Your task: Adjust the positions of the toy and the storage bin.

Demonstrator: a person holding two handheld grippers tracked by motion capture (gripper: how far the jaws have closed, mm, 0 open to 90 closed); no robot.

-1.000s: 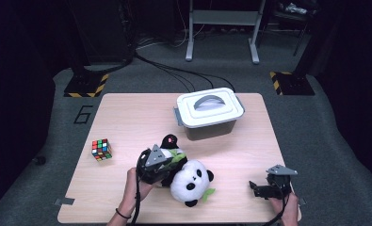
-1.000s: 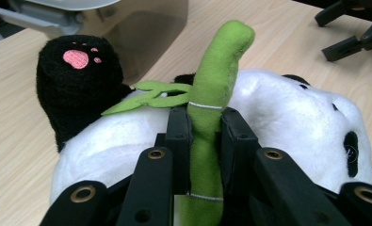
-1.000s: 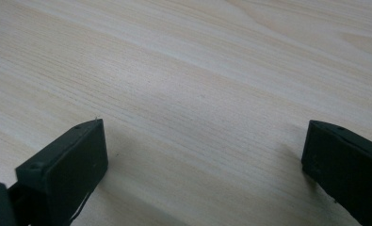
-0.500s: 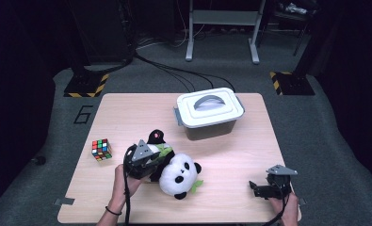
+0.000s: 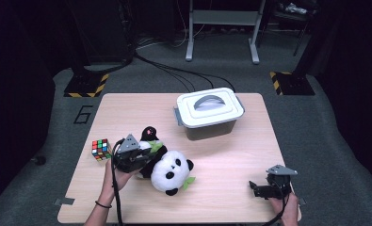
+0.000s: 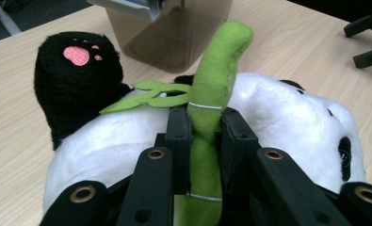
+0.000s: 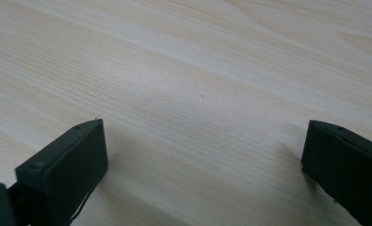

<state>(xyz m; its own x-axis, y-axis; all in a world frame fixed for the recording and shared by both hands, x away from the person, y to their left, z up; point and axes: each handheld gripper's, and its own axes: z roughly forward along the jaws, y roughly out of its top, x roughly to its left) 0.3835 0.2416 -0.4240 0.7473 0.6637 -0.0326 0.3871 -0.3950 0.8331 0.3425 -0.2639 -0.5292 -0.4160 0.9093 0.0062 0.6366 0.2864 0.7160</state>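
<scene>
A black-and-white panda plush (image 5: 172, 172) lies on the wooden table (image 5: 230, 155), left of centre near the front. In the left gripper view its white body (image 6: 287, 108) and a black paw with a pink pad (image 6: 77, 80) lie just beyond the jaws. My left gripper (image 5: 148, 157) (image 6: 206, 125) is shut on the plush's green bamboo stalk (image 6: 216, 70), which rises between the two black jaws. My right gripper (image 5: 256, 188) (image 7: 205, 150) rests low at the table's front right corner, open, with bare wood between its jaws.
A white-lidded box with a grey handle (image 5: 209, 110) stands at the back centre of the table; its brown wall (image 6: 174, 33) is close behind the plush. A colour cube (image 5: 100, 149) sits near the left edge, just left of my left hand.
My left gripper has dragged the panda leftward across the table, closer to the colour cube. The right gripper has stayed where it was.
</scene>
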